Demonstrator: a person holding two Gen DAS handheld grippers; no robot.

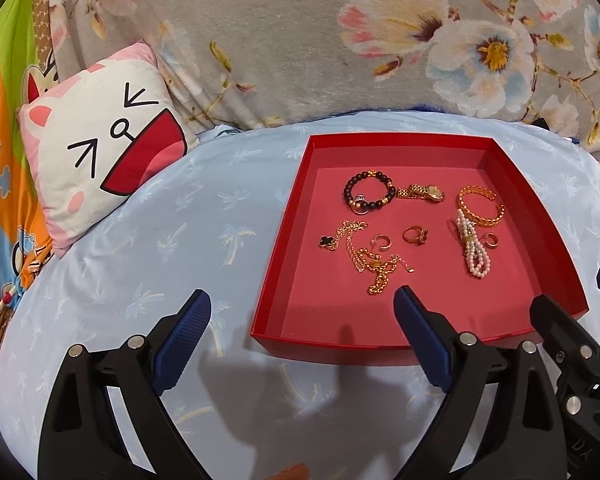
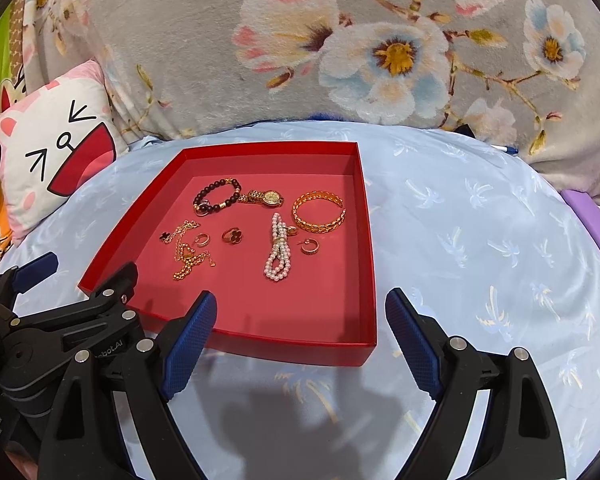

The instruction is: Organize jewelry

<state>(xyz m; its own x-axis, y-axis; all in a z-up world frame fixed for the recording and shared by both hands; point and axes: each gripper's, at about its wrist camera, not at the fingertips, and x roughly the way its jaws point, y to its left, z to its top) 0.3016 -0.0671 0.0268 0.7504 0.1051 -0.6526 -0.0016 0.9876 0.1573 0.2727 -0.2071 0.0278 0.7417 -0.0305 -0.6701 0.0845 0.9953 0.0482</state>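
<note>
A shallow red tray [image 1: 284, 248] [image 2: 366, 240] lies on a pale blue palm-print cushion [image 1: 180, 240]. Inside it are a black bead bracelet [image 1: 366, 196] [image 2: 216, 198], a gold watch [image 1: 422, 193] [image 2: 262, 198], a gold bangle [image 1: 482, 206] [image 2: 319, 212], a pearl bracelet [image 1: 473, 250] [image 2: 278, 252], a tangled gold chain with a black clover [image 1: 374, 262] [image 2: 186, 250], a ring [image 1: 415, 235] [image 2: 232, 236] and small hoop earrings [image 2: 309, 246]. My left gripper [image 1: 302, 296] [image 2: 88, 266] hovers open at the tray's near left corner. My right gripper [image 2: 301, 297] [image 1: 576, 292] hovers open over the near right corner. Neither holds anything.
A white and pink cat-face pillow [image 1: 104, 152] [image 2: 48, 160] leans at the left. A grey floral blanket [image 1: 300, 40] [image 2: 340, 60] rises behind the cushion. A purple edge [image 2: 592, 216] and a small white-and-blue pen-like thing [image 2: 504, 149] sit at the right.
</note>
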